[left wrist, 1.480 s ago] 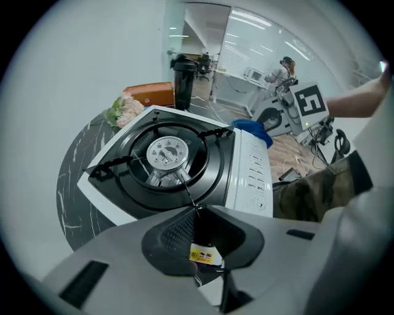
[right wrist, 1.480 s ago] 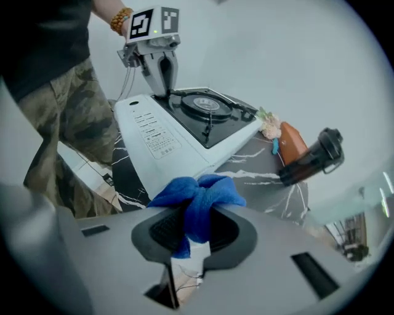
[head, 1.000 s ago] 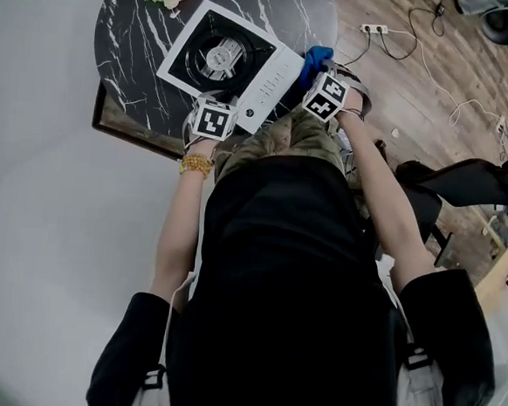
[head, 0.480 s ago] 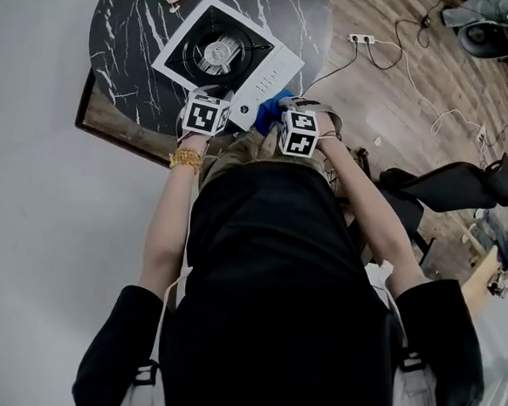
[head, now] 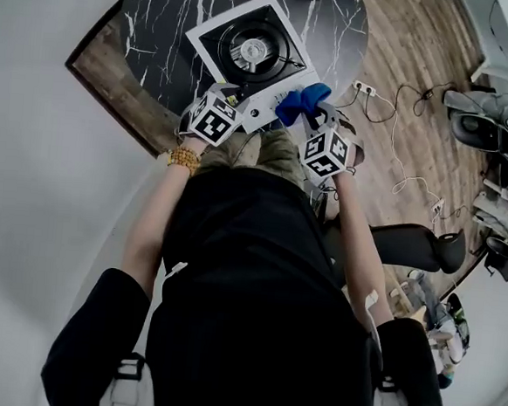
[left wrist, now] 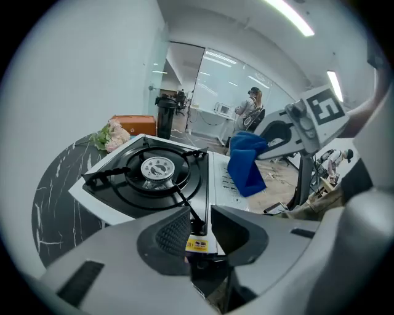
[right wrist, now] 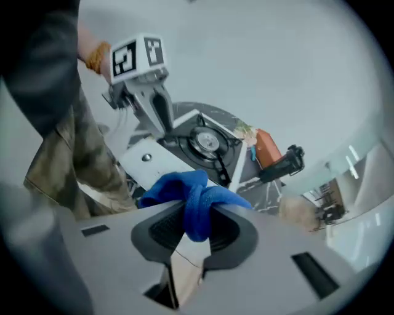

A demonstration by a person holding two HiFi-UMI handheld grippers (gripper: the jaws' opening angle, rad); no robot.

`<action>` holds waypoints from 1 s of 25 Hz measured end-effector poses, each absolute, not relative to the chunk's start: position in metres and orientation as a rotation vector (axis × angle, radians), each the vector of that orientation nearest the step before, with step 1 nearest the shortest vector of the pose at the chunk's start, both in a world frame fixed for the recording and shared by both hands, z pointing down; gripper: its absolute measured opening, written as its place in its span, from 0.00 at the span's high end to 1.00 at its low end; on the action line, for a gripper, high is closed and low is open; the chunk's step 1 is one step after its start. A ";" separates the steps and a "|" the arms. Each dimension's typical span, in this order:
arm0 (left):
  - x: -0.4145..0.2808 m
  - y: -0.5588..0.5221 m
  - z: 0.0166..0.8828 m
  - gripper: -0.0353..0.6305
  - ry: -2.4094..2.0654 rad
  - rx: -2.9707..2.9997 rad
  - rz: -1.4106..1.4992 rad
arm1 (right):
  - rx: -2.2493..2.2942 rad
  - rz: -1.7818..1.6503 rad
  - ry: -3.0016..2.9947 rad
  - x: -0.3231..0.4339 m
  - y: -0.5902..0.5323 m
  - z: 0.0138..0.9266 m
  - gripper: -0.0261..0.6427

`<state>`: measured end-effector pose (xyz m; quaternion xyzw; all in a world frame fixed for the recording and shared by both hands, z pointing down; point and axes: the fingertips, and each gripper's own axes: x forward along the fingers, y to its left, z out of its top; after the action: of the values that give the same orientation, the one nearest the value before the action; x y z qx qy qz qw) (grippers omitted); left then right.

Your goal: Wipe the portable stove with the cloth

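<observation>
The right gripper [right wrist: 196, 224] pinches the blue cloth [right wrist: 192, 195] tight between its jaws, holding it in the air over the control side of the portable stove [head: 253, 53], which sits at the near edge of the round table [head: 168, 20]. The jaws of the left gripper [left wrist: 200, 232] have just been opening and stand slightly apart, gripping nothing, at the stove's near corner.

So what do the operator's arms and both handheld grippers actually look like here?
The left gripper and the right gripper are both matte grey moulded plastic with broad rounded jaws lined with dark ribbed pads. Each carries a white cube with black square markers, the left cube and the right cube. The person wears black sleeves and a gold beaded bracelet on the left wrist.
</observation>
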<state>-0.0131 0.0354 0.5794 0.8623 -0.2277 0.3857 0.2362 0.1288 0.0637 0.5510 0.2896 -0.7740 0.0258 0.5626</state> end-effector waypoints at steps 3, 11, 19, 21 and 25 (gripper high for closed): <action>-0.019 0.041 0.585 0.79 -0.647 2.362 1.060 | 0.620 0.099 -1.710 0.136 0.054 0.584 0.87; -0.019 0.052 0.600 0.84 -0.605 2.442 1.096 | 0.392 0.025 -1.582 0.106 0.042 0.610 0.87; -0.017 0.052 0.599 0.87 -0.529 2.463 1.051 | 0.376 0.054 -1.615 0.066 -0.003 0.610 0.88; -0.018 0.052 0.599 0.88 -0.513 2.469 1.051 | 0.301 -0.042 -1.611 0.055 -0.002 0.611 0.88; -0.020 0.051 0.601 0.89 -0.508 2.487 1.046 | 0.253 -0.112 -1.693 0.017 0.006 0.615 0.90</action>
<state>-0.0204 0.0511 0.6007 0.8882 -0.1814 0.3734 0.1967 0.0167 0.0060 0.6148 0.1114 -0.7463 -0.0494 0.6543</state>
